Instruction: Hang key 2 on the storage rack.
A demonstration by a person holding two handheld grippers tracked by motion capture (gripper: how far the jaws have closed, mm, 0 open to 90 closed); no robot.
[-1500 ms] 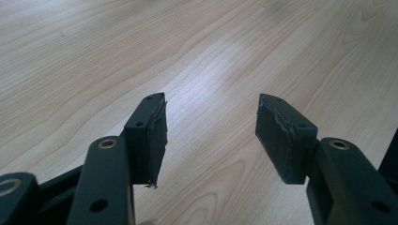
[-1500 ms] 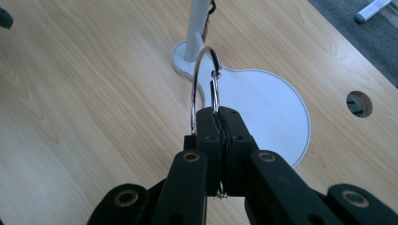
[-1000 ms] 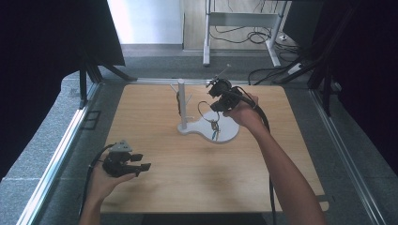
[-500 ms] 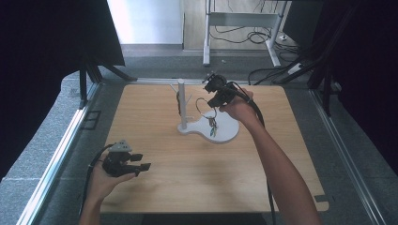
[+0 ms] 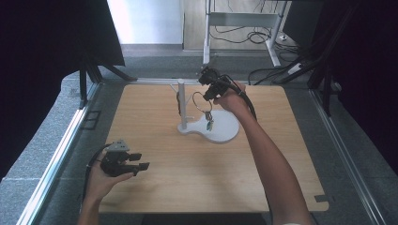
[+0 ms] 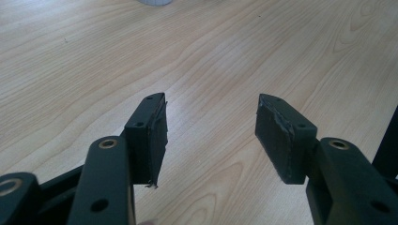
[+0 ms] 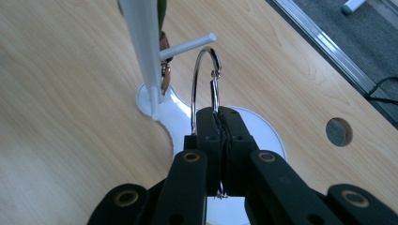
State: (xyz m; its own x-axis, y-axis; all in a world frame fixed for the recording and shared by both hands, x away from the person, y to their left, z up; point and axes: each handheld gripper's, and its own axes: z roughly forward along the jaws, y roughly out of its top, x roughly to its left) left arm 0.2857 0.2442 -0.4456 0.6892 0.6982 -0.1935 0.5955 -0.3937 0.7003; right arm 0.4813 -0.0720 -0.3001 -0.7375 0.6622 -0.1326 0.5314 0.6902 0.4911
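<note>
A white stand (image 5: 182,105) with side pegs rises from a white base (image 5: 224,131) at the table's middle back. My right gripper (image 5: 207,95) is just right of the post, shut on a metal key ring (image 5: 199,100) with keys (image 5: 210,123) dangling over the base. In the right gripper view the ring (image 7: 203,75) sticks up from my shut right gripper (image 7: 220,117), its top close to a white peg (image 7: 187,45); whether they touch is unclear. My left gripper (image 5: 139,161) rests at the front left, open (image 6: 211,122) over bare wood.
A dark item (image 5: 179,101) hangs on the post's left side, seen as a brown and green thing (image 7: 163,42) behind the post. The tabletop has a round hole (image 7: 339,131) near its far edge. Metal rails (image 5: 61,150) flank the table.
My right gripper has carried the key ring a little left and farther back, closer to the stand's peg. The left gripper has stayed put.
</note>
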